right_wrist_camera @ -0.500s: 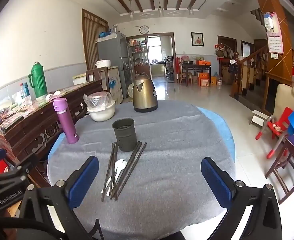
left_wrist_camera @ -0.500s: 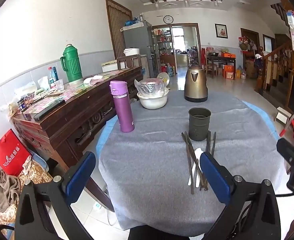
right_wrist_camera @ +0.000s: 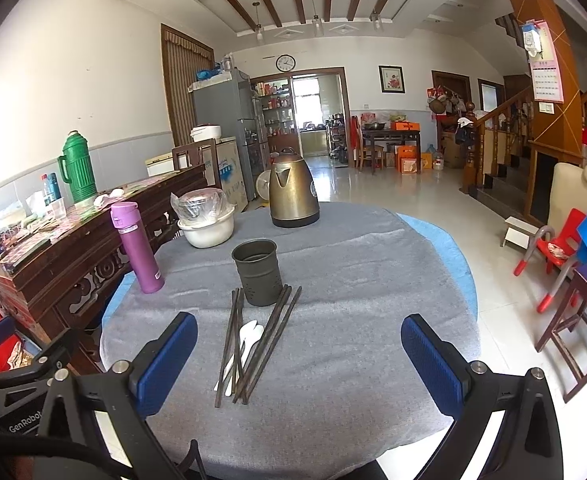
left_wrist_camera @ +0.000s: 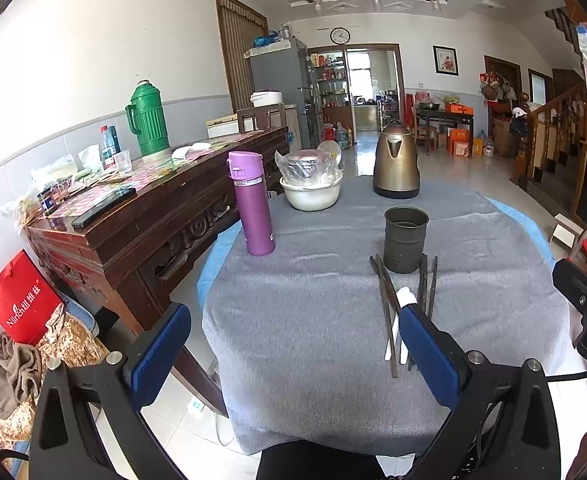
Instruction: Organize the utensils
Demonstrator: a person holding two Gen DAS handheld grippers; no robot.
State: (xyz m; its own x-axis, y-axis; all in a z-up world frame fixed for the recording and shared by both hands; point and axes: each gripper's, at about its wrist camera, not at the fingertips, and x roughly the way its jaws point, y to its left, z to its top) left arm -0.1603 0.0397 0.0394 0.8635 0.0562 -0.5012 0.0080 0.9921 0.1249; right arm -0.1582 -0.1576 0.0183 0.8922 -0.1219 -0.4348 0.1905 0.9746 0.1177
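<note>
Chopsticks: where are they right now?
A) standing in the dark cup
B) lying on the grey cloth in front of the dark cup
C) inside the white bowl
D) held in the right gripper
B: the chopsticks lie flat on the grey cloth with white spoons among them, just in front of the dark cup, and the right gripper is open and holds nothing.

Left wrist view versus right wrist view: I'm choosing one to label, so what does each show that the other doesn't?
Left only: red bag and rags on the floor.
Right only: red chair and the chopsticks' full length, unblocked.
Both: holder, white spoons, purple flask, kettle, bowl, grey cloth.
</note>
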